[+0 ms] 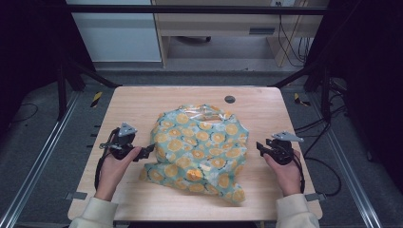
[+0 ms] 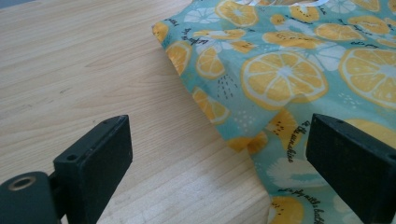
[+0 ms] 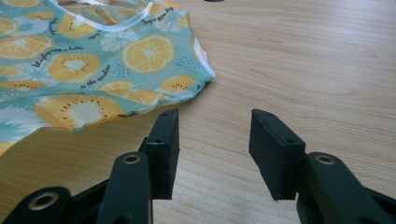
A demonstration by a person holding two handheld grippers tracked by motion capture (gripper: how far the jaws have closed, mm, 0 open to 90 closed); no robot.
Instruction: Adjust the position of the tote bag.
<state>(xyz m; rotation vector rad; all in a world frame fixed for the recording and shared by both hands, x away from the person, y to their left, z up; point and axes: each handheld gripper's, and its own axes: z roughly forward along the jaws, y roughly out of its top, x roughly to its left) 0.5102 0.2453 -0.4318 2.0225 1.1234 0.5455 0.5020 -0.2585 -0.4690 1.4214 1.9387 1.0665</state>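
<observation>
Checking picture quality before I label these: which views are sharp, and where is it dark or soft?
High view: table evenly lit, dark surroundings, bag print slightly soft. Left gripper view: bag print crisp, near jaws a little soft. Right gripper view: wood grain sharp, no strong glare.

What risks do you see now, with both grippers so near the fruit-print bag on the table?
1. The left gripper is open, with one jaw over the bag edge. Closing here may catch only a thin fold, which could slip out.
2. The right gripper is open beside the bag, over bare table. Closing now would likely grab nothing.
3. The bag lies crumpled, so pulling one side may bunch it further.
</observation>
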